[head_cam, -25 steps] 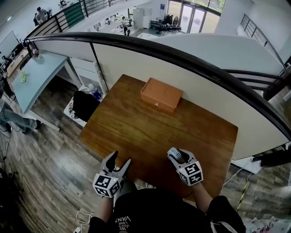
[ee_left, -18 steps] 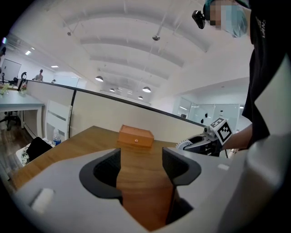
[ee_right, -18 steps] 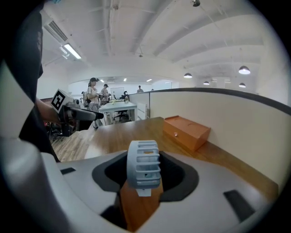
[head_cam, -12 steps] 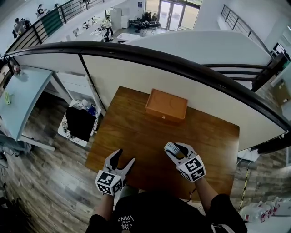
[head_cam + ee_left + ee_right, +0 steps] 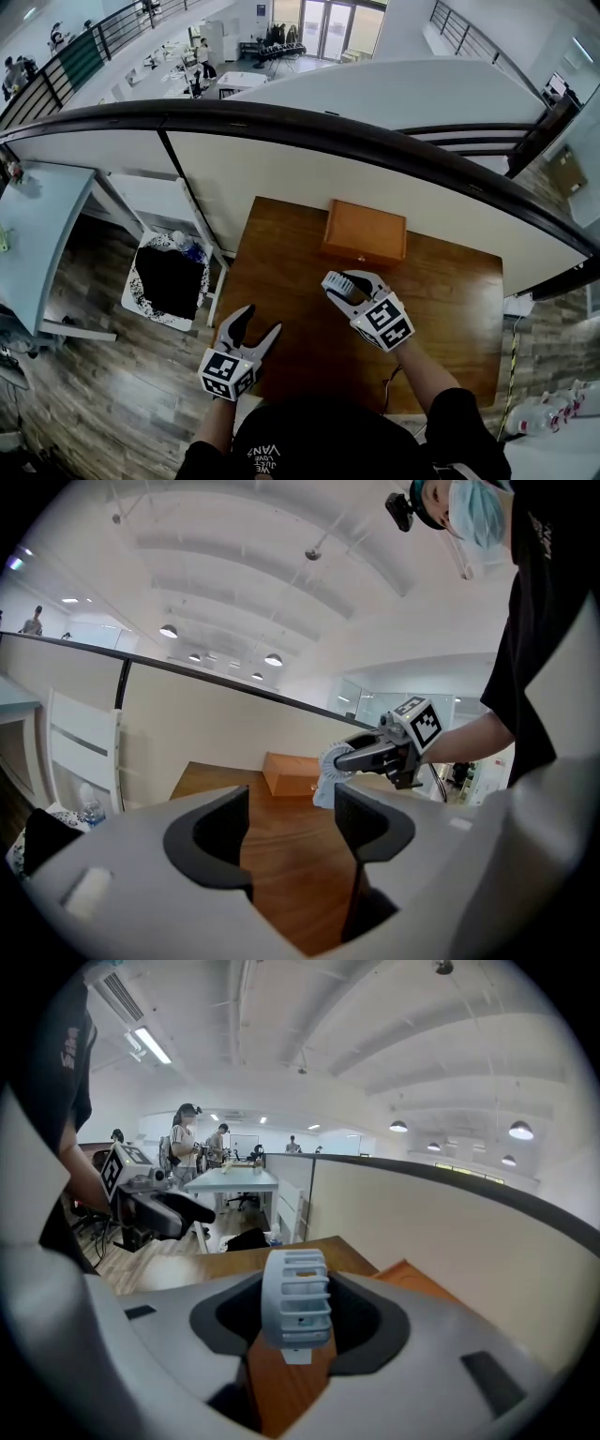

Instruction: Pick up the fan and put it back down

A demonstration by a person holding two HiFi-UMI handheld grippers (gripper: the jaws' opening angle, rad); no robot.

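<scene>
Head view — gripped fan (image 5: 345, 280), orange box (image 5: 366, 232) beyond

Fan (image 5: 296, 1297) in right tool (image 5: 348, 284), before box (image 5: 365, 232) on table (image 5: 281, 274)

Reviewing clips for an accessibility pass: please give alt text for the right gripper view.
The right gripper is shut on a small white fan, held between its dark jaws over a wooden table. An orange box lies just beyond at the right; the left gripper shows at the left, with an office and standing people behind.
</scene>
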